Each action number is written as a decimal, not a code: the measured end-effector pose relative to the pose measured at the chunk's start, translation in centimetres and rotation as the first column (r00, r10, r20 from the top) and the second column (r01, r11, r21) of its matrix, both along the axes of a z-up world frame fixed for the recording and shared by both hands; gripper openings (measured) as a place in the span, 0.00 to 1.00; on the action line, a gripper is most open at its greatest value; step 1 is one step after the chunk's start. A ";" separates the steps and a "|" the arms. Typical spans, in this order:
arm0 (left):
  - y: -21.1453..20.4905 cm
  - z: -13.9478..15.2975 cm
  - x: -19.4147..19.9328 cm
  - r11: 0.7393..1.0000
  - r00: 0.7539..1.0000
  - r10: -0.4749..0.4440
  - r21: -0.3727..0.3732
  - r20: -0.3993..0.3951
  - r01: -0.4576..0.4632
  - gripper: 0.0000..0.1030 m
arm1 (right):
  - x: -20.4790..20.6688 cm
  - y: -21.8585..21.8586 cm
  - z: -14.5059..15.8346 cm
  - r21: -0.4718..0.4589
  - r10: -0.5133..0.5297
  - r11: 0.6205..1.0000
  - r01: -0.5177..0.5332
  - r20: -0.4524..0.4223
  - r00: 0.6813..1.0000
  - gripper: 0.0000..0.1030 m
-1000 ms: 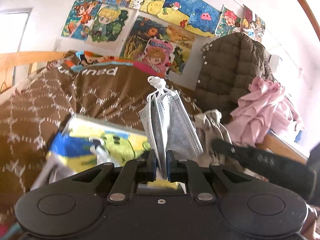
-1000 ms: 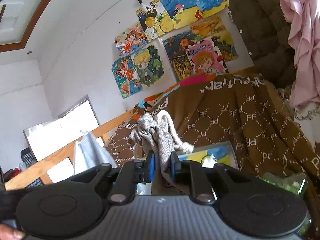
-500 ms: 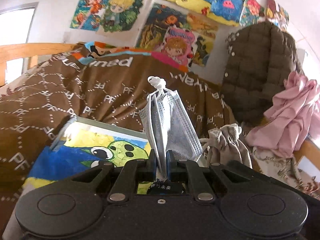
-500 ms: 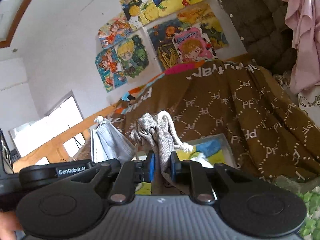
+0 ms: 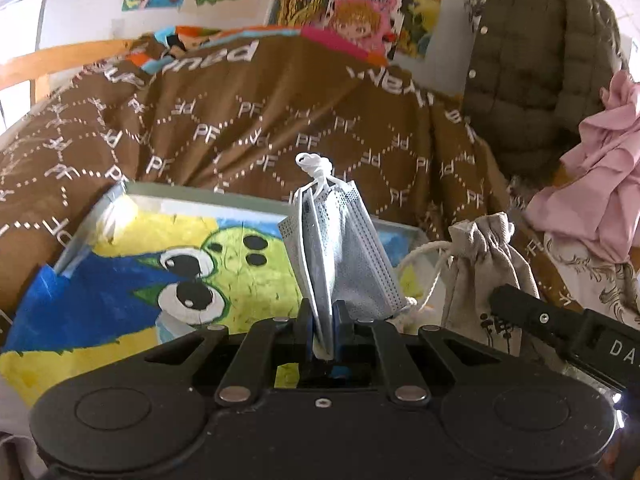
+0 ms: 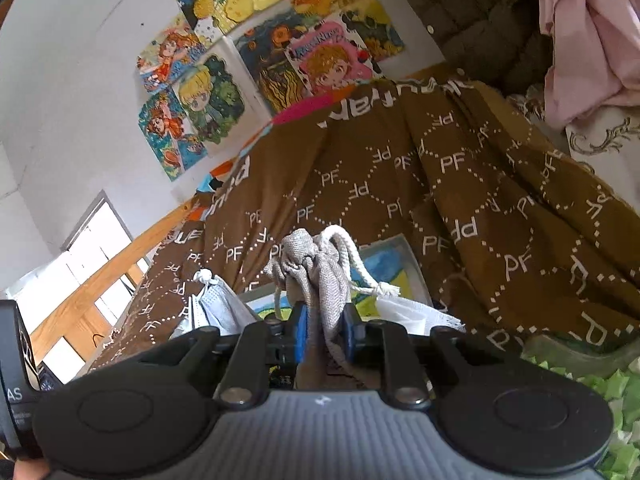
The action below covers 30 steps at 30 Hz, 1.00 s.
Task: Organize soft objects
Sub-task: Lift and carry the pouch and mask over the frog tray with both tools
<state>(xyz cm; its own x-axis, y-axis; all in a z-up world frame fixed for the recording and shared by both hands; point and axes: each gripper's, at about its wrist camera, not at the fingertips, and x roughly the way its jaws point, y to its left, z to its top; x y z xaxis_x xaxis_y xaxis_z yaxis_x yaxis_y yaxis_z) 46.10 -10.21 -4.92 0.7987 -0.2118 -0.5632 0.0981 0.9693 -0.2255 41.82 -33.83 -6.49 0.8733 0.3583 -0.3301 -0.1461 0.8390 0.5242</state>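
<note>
A folded grey face mask [image 5: 340, 256] with knotted ear loops stands up between the pads of my left gripper [image 5: 324, 320], which is shut on it. It hangs over a shallow box [image 5: 200, 196] whose floor bears a green, blue and yellow cartoon painting. My right gripper [image 6: 323, 332] has a beige drawstring pouch [image 6: 316, 276] between its blue pads; its jaws are opening, and the fabric still fills the gap. In the left wrist view the pouch [image 5: 484, 276] sits at the box's right end, with one right finger [image 5: 520, 312] against it. In the right wrist view the mask [image 6: 216, 304] shows at left.
A brown patterned blanket [image 5: 240, 120] lies behind the box [image 6: 404, 256]. A dark padded jacket [image 5: 536, 60] and a pink garment [image 5: 600, 184] hang at right. A wooden bed rail [image 6: 100, 292] runs at left. Green paper stars [image 6: 592, 388] lie at lower right.
Both grippers have sunk toward the painted box, which now fills more of the left wrist view. The pouch has come down to the box's right end, and the right pads stand slightly wider.
</note>
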 end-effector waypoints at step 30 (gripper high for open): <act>0.4 -0.6 -0.7 0.998 0.995 0.063 -0.017 -0.081 -0.065 0.46 | 0.4 0.0 0.4 -0.013 0.039 0.999 -0.040 -0.045 0.998 0.71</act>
